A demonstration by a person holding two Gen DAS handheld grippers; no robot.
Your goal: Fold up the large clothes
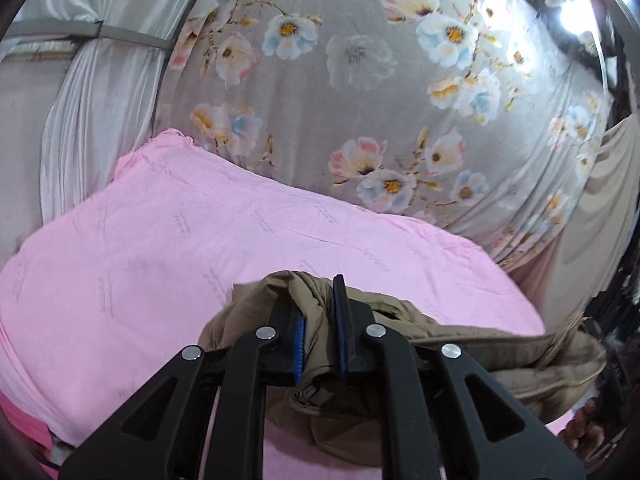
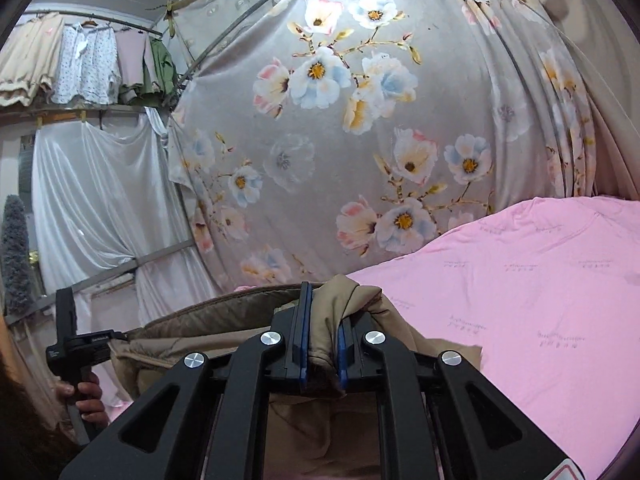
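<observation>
A tan padded jacket (image 1: 460, 364) is held up over a bed with a pink sheet (image 1: 160, 260). My left gripper (image 1: 320, 320) is shut on a bunched edge of the jacket, which hangs down and to the right of it. My right gripper (image 2: 323, 332) is shut on another bunched edge of the same jacket (image 2: 192, 332), which stretches off to the left towards the left gripper's handle (image 2: 76, 344). The pink sheet (image 2: 540, 300) lies to the right in the right wrist view.
A grey floral curtain (image 1: 360, 100) hangs behind the bed and also fills the right wrist view (image 2: 360, 120). White drapes (image 2: 92, 200) hang at the left. Clothes hang on a rail (image 2: 88, 60) at the upper left. A grey duster (image 2: 16, 248) stands at the far left.
</observation>
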